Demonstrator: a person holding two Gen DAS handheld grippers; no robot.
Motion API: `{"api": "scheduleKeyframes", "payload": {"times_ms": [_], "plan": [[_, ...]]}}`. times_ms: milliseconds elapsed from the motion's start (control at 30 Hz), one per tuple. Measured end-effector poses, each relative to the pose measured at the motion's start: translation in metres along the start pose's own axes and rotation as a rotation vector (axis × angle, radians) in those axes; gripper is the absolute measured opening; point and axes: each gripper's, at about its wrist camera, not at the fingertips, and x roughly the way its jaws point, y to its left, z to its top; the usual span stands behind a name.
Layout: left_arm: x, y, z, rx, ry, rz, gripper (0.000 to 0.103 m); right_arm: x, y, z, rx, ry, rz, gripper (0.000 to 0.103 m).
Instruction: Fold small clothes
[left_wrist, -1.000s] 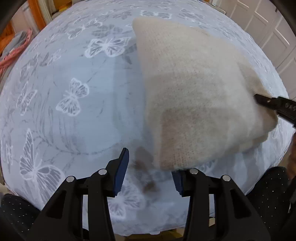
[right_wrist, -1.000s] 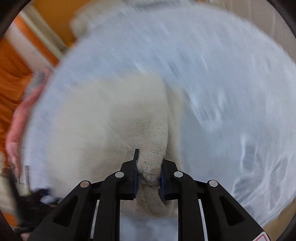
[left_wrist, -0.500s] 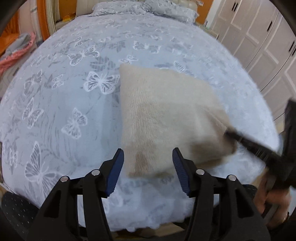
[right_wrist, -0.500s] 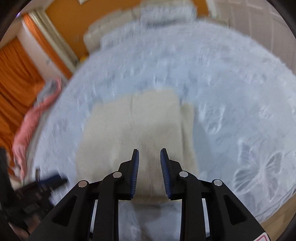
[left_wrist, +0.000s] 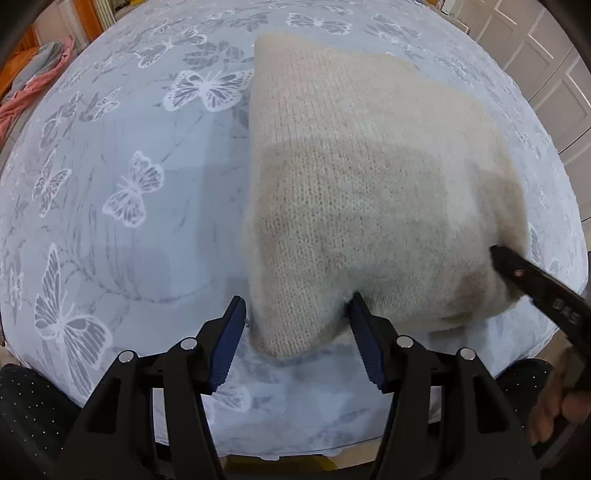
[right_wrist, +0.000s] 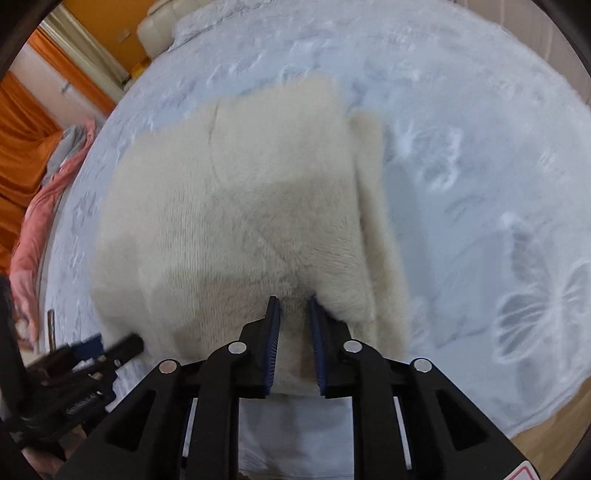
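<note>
Garment: a cream knitted sweater (left_wrist: 369, 192), folded into a thick pad, lies near the bed's (left_wrist: 122, 110) near edge.
Left gripper (left_wrist: 295, 332): jaws, just opening, stand wide astride the near corner, not pressing it.
Right gripper (right_wrist: 294, 332): jaws, just narrowing, appear closed on a fold at the near hem, though blur hides the contact.
Handling: soft, light, stretchy and fuzzy; layers may slide. Best taken at corners, through every layer.

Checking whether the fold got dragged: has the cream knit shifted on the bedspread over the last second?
Cannot tell: the cream knit keeps its top corner beside the same big white butterfly on the bedspread.
</note>
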Motion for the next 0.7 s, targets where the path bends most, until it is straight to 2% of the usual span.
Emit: {"api": "scheduleKeyframes", "payload": {"times_ms": [67, 100, 167, 200, 267, 300, 333, 400, 500, 567, 700], "plan": [[0.003, 0.003, 0.001, 0.002, -0.001, 0.0, 0.058, -0.017, 0.007, -0.001, -0.011, -0.037, -0.001, 0.017], [0.004, 0.004, 0.001, 0.003, -0.002, 0.0, 0.059, -0.034, 0.007, -0.001, 0.017, -0.096, 0.023, 0.02], [0.004, 0.004, 0.002, 0.009, -0.005, 0.001, 0.06, -0.051, 0.0, -0.001, 0.068, -0.167, 0.043, 0.036], [0.005, 0.005, 0.002, 0.01, -0.004, 0.0, 0.06, -0.054, -0.004, 0.0, 0.084, -0.182, 0.021, 0.051], [0.004, 0.005, 0.001, 0.007, -0.006, 0.0, 0.06, -0.041, -0.014, 0.0, 0.087, -0.13, -0.018, 0.054], [0.004, 0.005, 0.001, 0.006, -0.006, 0.001, 0.06, -0.026, -0.018, -0.002, 0.085, -0.072, -0.02, 0.048], [0.003, 0.004, 0.001, 0.005, -0.006, 0.003, 0.06, -0.017, -0.019, -0.004, 0.083, -0.041, -0.014, 0.035], [0.001, 0.004, 0.0, 0.005, -0.01, 0.003, 0.06, -0.013, -0.018, -0.01, 0.066, -0.038, -0.029, 0.017], [0.0, 0.005, -0.002, 0.014, -0.009, 0.004, 0.06, -0.045, -0.023, -0.013, 0.107, -0.134, 0.071, 0.012], [0.001, 0.004, -0.004, 0.021, -0.006, 0.005, 0.06, -0.059, -0.028, -0.021, 0.114, -0.168, 0.079, 0.011], [0.003, 0.003, -0.007, 0.021, 0.01, 0.008, 0.06, -0.004, -0.041, -0.032, 0.111, -0.003, 0.001, 0.012]]}}
